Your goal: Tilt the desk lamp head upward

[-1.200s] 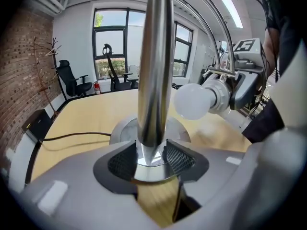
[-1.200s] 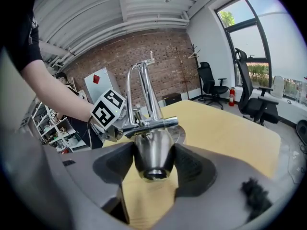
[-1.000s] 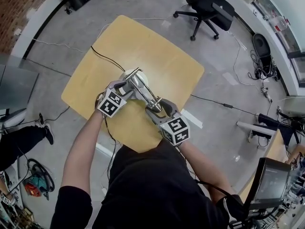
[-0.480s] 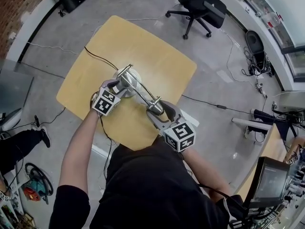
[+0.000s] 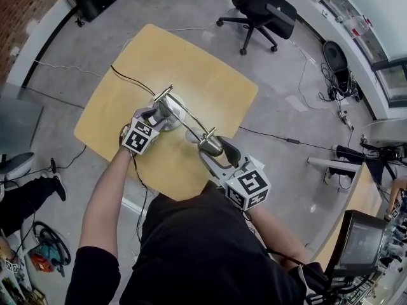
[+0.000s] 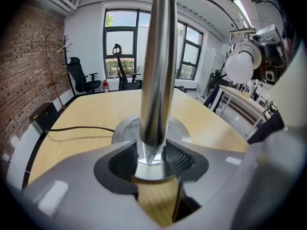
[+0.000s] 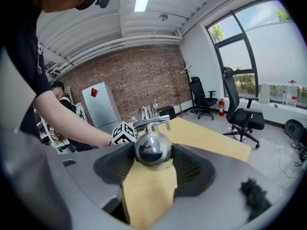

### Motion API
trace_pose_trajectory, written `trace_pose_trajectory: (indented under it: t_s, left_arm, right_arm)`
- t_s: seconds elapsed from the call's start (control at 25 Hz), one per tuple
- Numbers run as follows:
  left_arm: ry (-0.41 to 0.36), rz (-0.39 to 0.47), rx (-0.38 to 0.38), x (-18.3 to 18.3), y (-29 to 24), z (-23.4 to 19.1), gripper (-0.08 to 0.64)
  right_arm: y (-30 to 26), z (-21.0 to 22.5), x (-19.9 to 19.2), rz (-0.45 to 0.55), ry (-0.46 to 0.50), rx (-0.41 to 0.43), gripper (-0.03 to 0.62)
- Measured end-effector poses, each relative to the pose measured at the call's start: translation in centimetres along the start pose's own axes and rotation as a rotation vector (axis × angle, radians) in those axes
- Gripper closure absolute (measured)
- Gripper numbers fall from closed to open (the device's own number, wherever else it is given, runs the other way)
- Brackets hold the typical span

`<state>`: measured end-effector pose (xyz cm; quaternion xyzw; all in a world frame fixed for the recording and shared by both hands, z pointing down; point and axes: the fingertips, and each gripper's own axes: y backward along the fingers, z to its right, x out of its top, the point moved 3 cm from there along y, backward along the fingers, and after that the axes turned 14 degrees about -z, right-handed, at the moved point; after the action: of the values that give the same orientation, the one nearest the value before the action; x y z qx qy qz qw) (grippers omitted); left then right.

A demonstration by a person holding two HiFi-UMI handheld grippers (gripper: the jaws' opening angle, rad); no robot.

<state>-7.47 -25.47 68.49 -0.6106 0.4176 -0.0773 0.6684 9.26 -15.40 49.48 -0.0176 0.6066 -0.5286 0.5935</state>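
Desk lamp head [image 7: 152, 150] gripped, tilt judged partly done
The head is clamped by the right gripper [image 5: 219, 152]; the post [image 6: 156, 71] is pinched by the left gripper [image 5: 160, 115] above the base [image 6: 178, 128], mid-counter [image 5: 191, 56]. Final angle and release are left.

No legible text, square markers on left gripper cube [image 5: 145, 138] and right gripper cube [image 5: 248, 189], red diamond [image 7: 94, 92] on cabinet [image 7: 103, 111]

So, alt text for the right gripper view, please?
The right gripper holds the lamp's shiny round head between its jaws. Behind are the lamp arm, the left gripper's marker cube and a yellow table.
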Motion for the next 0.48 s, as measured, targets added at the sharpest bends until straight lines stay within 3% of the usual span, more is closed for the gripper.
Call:
trace_pose_trajectory:
  t_s: [0.48]
  left_arm:
    - [0.022,-0.002,0.006,0.1,-0.8,-0.4,0.362]
  right_arm:
    - [3.6,-0.4,3.9,0.103,0.044,-0.045,0.330]
